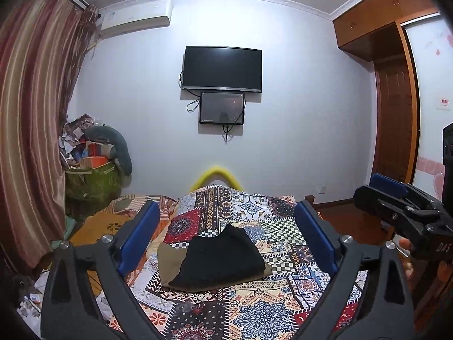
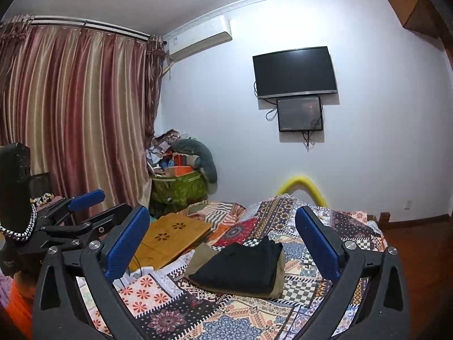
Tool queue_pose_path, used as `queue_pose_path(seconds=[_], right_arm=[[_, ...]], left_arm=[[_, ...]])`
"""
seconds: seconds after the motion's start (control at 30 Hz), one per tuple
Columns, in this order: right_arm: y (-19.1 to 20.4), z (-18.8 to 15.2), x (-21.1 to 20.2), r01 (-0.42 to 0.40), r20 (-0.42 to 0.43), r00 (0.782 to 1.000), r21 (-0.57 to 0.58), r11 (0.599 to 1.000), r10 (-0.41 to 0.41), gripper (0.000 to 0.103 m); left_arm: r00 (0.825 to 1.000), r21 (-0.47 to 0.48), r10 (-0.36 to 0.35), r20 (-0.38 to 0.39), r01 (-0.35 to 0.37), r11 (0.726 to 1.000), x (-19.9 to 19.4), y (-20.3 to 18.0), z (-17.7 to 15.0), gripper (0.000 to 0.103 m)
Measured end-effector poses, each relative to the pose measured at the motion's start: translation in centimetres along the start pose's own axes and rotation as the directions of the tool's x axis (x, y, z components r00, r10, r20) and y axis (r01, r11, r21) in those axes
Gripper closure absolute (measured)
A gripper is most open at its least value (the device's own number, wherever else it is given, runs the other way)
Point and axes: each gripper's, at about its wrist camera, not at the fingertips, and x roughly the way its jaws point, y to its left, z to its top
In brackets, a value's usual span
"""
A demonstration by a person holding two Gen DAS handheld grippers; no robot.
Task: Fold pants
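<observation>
Bare bedspread [image 1: 254, 311] rings the folded pants [image 1: 220, 257].

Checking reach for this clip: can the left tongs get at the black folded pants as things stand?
Probably yes: the left tongs stand open, the black folded pants lie uncovered ahead on the bedspread, nothing between.

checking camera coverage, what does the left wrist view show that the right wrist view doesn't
Only the left wrist view shows the wooden wardrobe and the right gripper at its edge. Only the right wrist view shows the wooden lap desk, the full curtain and the left gripper. Both show the folded black pants on olive pants, the patchwork bedspread and the television; both grippers are open and empty.
</observation>
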Motion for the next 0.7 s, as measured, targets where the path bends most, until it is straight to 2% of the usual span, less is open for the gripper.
queue_pose_path(seconds=[0.7], right_arm=[[-0.12,-0.14,-0.07,0.005,-0.036,0.999,0.003,1.000,-0.005,0.001]], left_arm=[[1.000,-0.001,0.003,-0.009,-0.003,1.000,0.24,-0.43,-0.26,0.002]])
